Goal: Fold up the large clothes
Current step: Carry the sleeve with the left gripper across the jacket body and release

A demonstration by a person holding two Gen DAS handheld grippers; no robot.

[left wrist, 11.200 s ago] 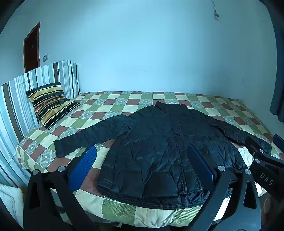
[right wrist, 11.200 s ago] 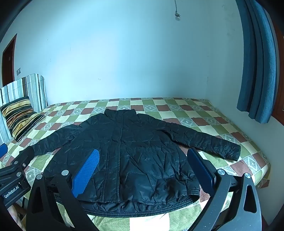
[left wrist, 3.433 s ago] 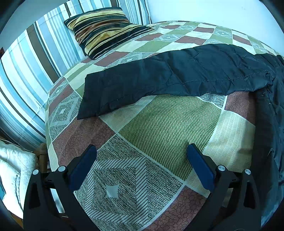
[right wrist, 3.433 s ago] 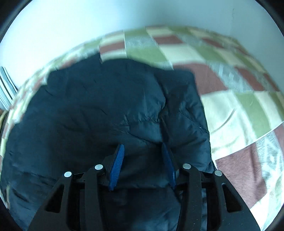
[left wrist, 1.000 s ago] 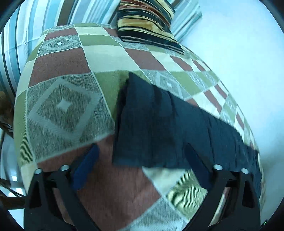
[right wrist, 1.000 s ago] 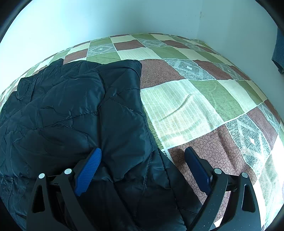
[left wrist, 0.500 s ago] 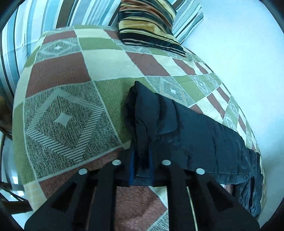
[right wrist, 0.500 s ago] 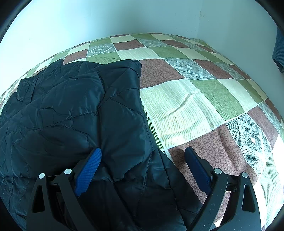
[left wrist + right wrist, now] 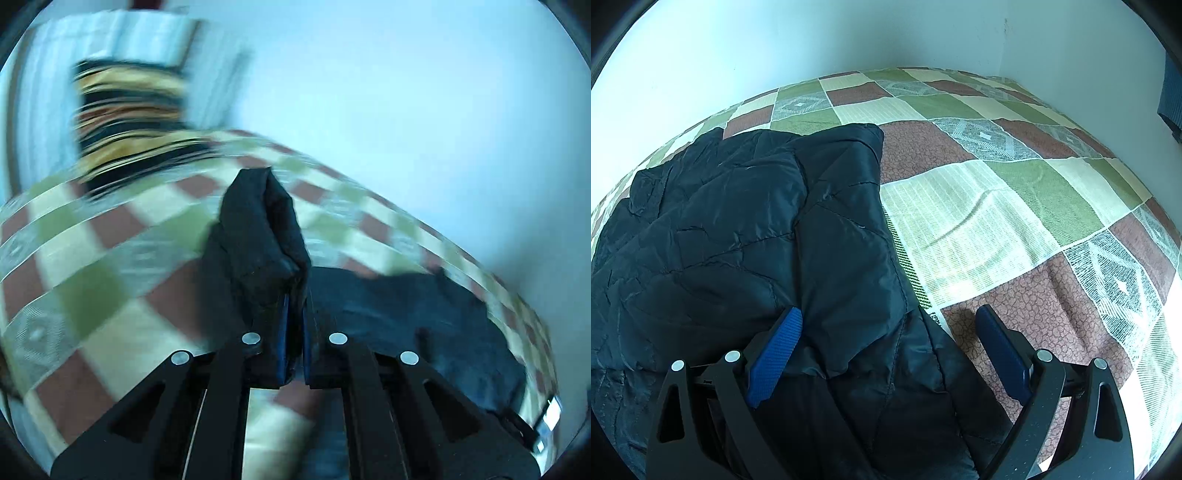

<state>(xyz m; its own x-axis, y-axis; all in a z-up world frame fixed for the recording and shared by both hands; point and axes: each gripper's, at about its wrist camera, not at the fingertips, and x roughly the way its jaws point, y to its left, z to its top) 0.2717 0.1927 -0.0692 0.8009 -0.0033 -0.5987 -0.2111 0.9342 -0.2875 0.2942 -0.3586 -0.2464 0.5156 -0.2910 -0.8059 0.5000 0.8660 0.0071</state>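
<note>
Currently, the left gripper [image 9: 293, 325] pinches the black quilted jacket's [image 9: 746, 236] bunched, raised sleeve [image 9: 258, 236], while the right gripper [image 9: 886, 350] hovers wide apart over it.

Site: I see a home bedroom | evidence: bed with checked cover [image 9: 1015, 206], striped pillow [image 9: 129, 122], plain wall [image 9: 812, 40]

The jacket [image 9: 738, 229] lies on the bed [image 9: 997, 192]; a pillow [image 9: 125, 122], seemingly, sits behind the raised sleeve [image 9: 258, 236].
</note>
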